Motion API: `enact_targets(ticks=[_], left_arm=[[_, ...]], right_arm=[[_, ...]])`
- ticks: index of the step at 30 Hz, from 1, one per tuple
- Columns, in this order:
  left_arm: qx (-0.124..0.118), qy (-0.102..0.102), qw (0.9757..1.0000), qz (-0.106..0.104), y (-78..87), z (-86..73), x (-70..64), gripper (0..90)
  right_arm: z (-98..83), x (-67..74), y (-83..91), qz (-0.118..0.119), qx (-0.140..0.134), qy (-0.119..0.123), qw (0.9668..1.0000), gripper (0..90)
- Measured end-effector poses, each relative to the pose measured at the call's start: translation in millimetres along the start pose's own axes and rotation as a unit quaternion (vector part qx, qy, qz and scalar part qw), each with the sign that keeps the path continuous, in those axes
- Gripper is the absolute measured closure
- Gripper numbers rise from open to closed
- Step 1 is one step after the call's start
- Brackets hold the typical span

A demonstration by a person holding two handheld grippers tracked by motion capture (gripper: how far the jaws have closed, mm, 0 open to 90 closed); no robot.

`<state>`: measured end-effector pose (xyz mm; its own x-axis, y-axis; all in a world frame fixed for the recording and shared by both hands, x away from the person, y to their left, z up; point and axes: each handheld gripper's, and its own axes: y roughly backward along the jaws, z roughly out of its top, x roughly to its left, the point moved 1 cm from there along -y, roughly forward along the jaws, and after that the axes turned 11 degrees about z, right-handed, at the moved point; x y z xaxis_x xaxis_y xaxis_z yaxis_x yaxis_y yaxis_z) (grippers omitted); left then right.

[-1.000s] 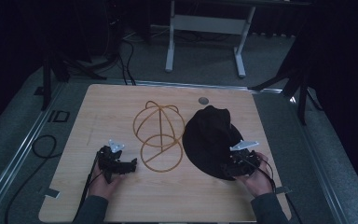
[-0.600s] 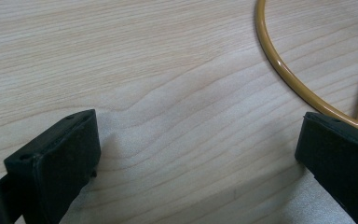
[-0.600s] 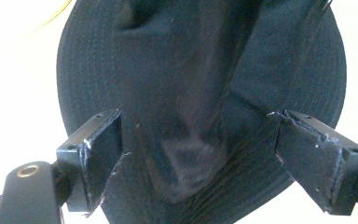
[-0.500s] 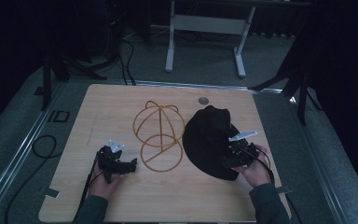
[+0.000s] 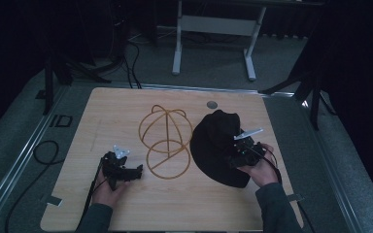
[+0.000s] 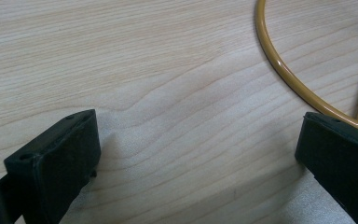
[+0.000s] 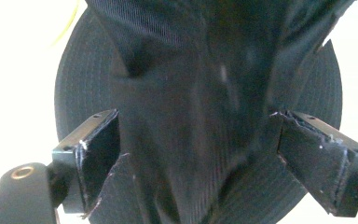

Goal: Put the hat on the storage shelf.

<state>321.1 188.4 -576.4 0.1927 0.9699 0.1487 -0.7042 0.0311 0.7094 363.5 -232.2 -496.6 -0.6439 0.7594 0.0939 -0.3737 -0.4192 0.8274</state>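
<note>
- At the lower left of the high view, our left gripper (image 5: pixel 135 171) rests on the table (image 5: pixel 107 116), jaws spread wide with only bare wood between them. In the left gripper view its right jaw sits just beside the base ring of the wire frame (image 6: pixel 279 65).
- The frame (image 5: pixel 165 141) stands at centre frame, an orange cap-shaped stand with a ring flat on the table and a dome of wire rising toward the top. Nothing hangs on it yet.
- Right of centre, the black cap (image 5: pixel 218 145) lies on the table, just beside the frame.
- At the lower right, our right gripper (image 5: pixel 238 155) is over the cap. In the right gripper view its jaws stand apart on either side of a raised fold of cloth (image 7: pixel 196 140), with the round brim behind. They do not look closed on it yet.
- We judge the job to be getting the cap onto the frame, and the step in hand is the first pinch.
- To do it well, we close squarely on the fold, deep enough that the cloth cannot slip out.
- We keep the left gripper ready to steady the ring, since a light frame may slide.
</note>
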Motion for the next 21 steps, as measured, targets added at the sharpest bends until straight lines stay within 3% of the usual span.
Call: enact_targets(ticks=[14,19,21], left_arm=[[0.0,-0.001,1.0,0.0,0.0,0.0,0.1,0.3],[0.001,-0.001,1.0,0.0,0.1,0.0,0.1,0.3],[0.0,-0.001,1.0,0.0,0.0,0.0,0.1,0.3]], right_arm=[[31.9,5.1,-4.1,-0.002,0.006,-0.004,1.0,13.2],[37.3,0.8,-11.3,-0.004,0.024,-0.021,0.9995,14.6],[37.8,-1.9,-12.4,0.003,0.029,-0.032,0.9991,19.5]])
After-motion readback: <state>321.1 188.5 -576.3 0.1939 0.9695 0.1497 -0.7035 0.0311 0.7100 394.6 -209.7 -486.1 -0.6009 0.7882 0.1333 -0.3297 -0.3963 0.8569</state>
